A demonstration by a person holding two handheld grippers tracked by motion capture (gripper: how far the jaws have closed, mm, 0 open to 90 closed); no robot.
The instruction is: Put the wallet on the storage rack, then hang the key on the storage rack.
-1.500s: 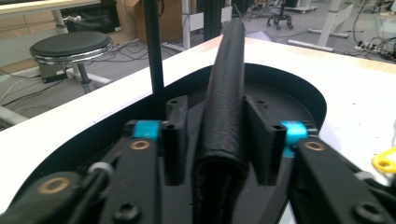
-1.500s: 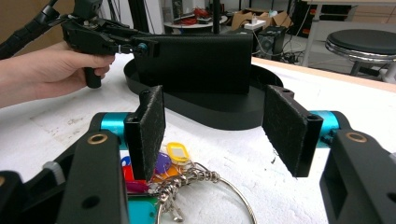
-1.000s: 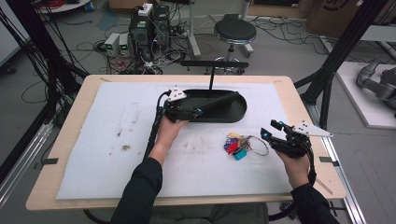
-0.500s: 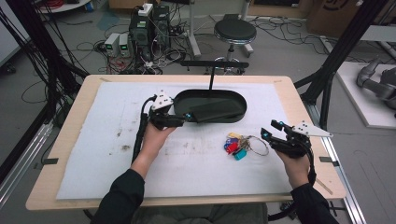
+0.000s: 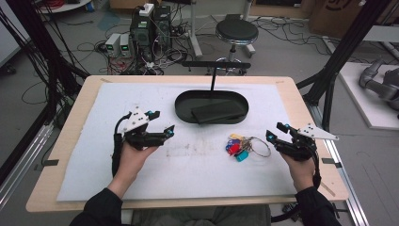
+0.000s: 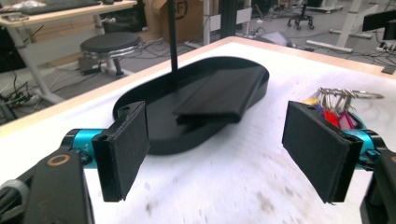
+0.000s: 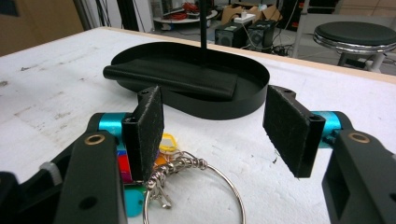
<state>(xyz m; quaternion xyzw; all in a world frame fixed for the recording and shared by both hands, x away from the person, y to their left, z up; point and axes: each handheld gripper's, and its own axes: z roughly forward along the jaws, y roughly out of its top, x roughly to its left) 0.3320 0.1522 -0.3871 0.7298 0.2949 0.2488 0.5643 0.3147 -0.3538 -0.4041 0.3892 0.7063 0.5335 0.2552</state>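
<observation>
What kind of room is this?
Probably a lab or workshop: computers and tangled cables sit on the floor behind the table, black frame poles stand around it, and a stool waits nearby.

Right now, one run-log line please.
left gripper: open, empty | right gripper: open, beside key bunch | wallet: in black tray
</observation>
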